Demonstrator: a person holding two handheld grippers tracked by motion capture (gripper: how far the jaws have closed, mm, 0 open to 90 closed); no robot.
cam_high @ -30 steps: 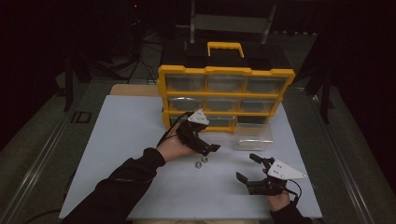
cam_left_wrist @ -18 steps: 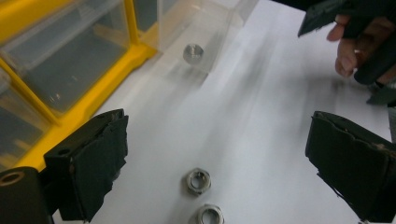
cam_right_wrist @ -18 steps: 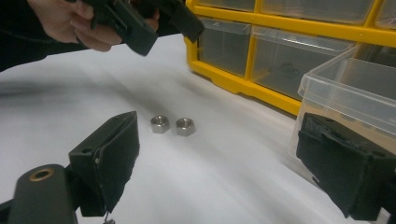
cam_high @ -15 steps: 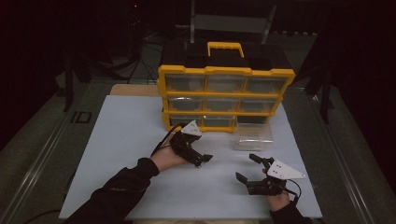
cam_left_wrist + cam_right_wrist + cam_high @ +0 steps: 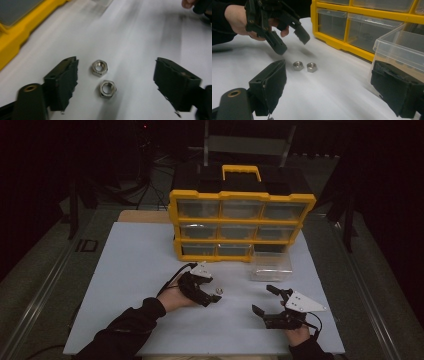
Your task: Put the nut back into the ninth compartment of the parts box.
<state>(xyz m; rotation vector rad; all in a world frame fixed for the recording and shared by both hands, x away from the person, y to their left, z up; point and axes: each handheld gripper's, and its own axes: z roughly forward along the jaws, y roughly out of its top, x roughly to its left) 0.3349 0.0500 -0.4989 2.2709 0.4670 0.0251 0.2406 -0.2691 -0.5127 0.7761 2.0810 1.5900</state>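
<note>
Left gripper point(image 5: 212, 295) has dropped toward the two nuts point(image 5: 103, 78) at frame centre, jaws just been closing but gripping nothing yet; pads may catch both nuts or flick one away.

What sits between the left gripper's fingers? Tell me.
Two steel hex nuts lie side by side on the white table sheet between the left gripper fingers. The fingers, just closing, stand apart from both nuts, as the left gripper view shows.
</note>
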